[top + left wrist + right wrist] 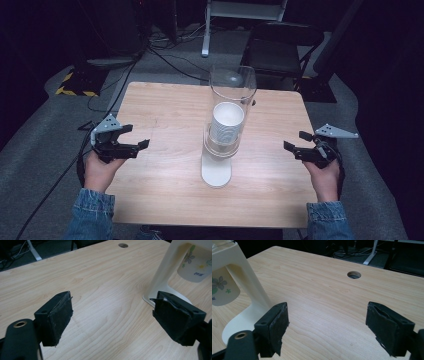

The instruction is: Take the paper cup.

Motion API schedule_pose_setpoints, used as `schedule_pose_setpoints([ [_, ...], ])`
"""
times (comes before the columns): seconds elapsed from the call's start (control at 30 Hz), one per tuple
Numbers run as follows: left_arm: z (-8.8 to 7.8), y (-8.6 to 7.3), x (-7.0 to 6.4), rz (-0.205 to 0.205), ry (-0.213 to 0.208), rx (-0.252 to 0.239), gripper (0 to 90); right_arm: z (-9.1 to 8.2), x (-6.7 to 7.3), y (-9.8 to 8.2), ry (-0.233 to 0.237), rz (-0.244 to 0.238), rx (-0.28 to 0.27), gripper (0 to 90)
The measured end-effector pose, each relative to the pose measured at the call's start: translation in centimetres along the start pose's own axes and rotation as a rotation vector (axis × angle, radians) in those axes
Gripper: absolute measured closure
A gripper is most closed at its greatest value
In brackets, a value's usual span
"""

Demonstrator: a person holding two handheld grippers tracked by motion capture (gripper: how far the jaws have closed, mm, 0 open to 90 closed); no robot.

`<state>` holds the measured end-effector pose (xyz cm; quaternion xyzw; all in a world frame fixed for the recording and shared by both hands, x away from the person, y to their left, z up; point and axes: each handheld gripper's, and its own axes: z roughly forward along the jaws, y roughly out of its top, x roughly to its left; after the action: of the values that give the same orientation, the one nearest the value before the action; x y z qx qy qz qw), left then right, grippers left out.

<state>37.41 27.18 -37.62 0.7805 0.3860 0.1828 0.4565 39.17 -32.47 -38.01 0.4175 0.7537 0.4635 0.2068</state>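
A cup dispenser (223, 137) stands upright at the middle of the wooden table (165, 115): a clear tube on a white stand, with a stack of white paper cups (227, 121) inside. The lowest cup (198, 263) hangs from the stand and bears a flower print; it also appears as the cup (222, 288) in the right gripper view. My left gripper (136, 136) is at the table's left edge, open and empty. My right gripper (296, 141) is at the right edge, open and empty. Both point inward at the dispenser.
A round cable hole (354, 274) sits in the tabletop behind the dispenser. Beyond the table are a black folding chair (280, 47), a white desk leg (206, 30) and cables on the grey floor. A yellow-black striped base (75, 82) lies at the far left.
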Motion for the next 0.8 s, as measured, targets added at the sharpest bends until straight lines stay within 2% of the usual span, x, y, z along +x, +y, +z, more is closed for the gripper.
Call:
schedule_pose_setpoints([
  [0.13,0.2,-0.1,0.2,-0.001,0.037,-0.014,9.0,-0.1,0.1,-0.1,-0.002,-0.003,-0.001,18.9],
  [0.2,0.2,-0.3,0.3,-0.022,0.023,-0.026,7.1,-0.2,0.1,0.0,0.001,0.003,-0.004,18.7],
  [0.43,0.0,-0.4,0.2,-0.039,0.007,-0.043,5.6,0.0,0.3,0.1,0.006,-0.005,-0.003,17.5],
  [0.63,-0.3,-0.7,0.2,-0.045,0.012,-0.049,5.6,1.0,1.6,0.6,0.038,-0.032,0.010,17.9],
  [0.77,-0.5,-0.9,0.3,-0.051,0.003,-0.051,5.5,2.2,3.1,1.1,0.119,-0.041,0.012,17.8],
  [0.8,-0.5,-0.9,0.2,-0.056,0.005,-0.051,5.5,2.2,3.1,1.1,0.119,-0.041,0.012,17.8],
])
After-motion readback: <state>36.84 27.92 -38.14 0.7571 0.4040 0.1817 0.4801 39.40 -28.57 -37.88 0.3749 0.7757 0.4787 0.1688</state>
